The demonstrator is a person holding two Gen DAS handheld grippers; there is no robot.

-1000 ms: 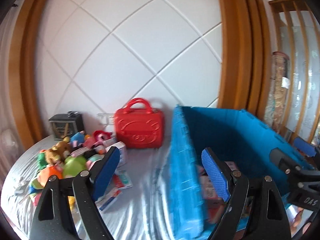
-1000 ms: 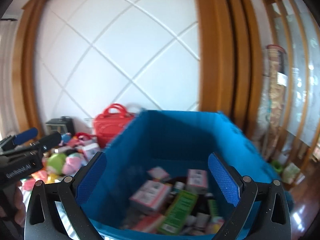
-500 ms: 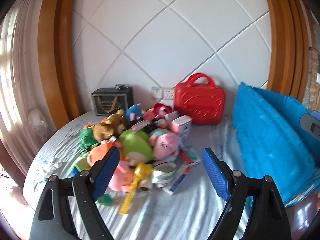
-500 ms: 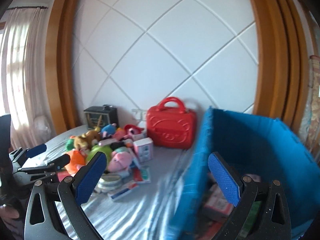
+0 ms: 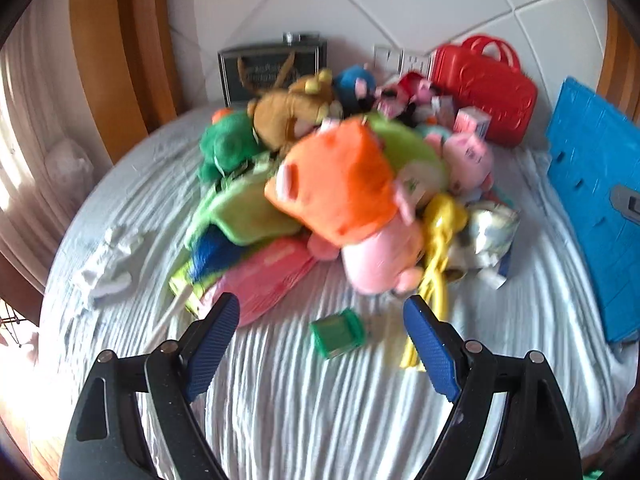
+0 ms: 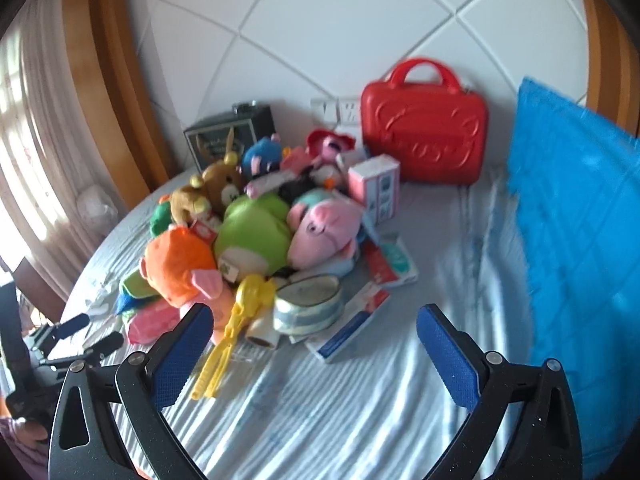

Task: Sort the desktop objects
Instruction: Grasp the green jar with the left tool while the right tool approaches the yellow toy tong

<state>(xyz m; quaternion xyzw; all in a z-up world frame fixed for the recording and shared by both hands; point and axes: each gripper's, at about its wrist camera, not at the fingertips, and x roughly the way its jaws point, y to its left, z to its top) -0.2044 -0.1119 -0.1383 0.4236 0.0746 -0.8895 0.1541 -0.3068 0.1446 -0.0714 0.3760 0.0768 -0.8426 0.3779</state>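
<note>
Left wrist view: the left claw (image 5: 322,322) tips down toward the round surface (image 5: 320,408) with the wrinkly grey-blue striped cloth on it. Its two blue ribbed pads stand wide apart, and nothing is held between them. A small green plastic box (image 5: 338,333) lies on the cloth just in front of the pads, not touching them.

Past it sits a big heap of soft toys in the middle of the surface. On top is a fuzzy orange plush toy (image 5: 340,184) with a pink plush pig (image 5: 380,260) under it. A brown plush bear (image 5: 292,114) and a dark green plush frog (image 5: 226,144) lie toward the far edge. A yellow plastic toy tong (image 5: 436,248) pokes out of the heap on the right. This view is blurry, so the small things in the heap are hard to tell.

The right wrist view shows the right claw (image 6: 316,330) also tipped down over the near part of the surface, pads wide apart and holding nothing. A roll of pale tape (image 6: 308,304) and a flat white and blue carton (image 6: 348,328) lie near its pads. A shiny red plastic case with a handle (image 6: 424,140) stands at the far edge by the wall. A blue plastic bin (image 6: 576,240) stands at the right edge, cut off by the picture. At the lower left, a hand (image 6: 24,432) holds the left claw, only partly seen.
</note>
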